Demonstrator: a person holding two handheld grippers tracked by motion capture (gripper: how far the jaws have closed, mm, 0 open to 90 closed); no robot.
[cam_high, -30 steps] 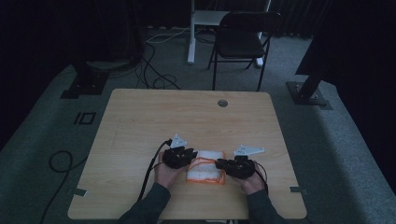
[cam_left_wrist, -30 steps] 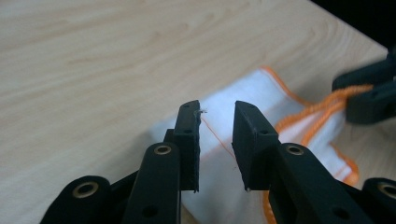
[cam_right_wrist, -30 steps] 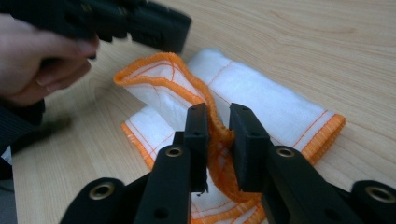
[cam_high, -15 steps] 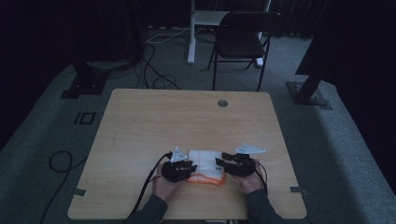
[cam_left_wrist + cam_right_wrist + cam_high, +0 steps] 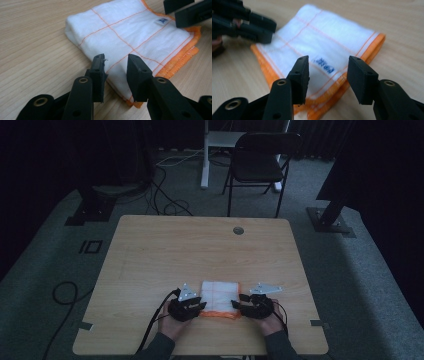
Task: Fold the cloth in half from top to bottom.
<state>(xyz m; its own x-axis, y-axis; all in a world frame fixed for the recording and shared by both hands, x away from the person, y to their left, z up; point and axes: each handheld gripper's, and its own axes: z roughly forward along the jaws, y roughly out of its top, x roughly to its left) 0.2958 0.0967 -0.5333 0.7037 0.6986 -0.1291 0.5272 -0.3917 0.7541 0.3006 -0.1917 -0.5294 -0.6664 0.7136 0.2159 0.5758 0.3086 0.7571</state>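
One folded white cloth with orange edging lies flat on the table, near its 6 o'clock edge. The left hand-held gripper sits at the cloth's 9 o'clock, the right hand-held gripper at 3 o'clock; both have just been opening, jaws parted, gripping nothing. A folding chair stands at 12 o'clock in the dark room.

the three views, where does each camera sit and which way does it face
High view: above the person's side, looking forward and down on the table; forearms, left gripper, right gripper.
Left gripper view: rides that gripper, facing the folded cloth between open jaws.
Right gripper view: same, from the opposite end, jaws open.
Shared: both gripper views show the cloth's blue label.
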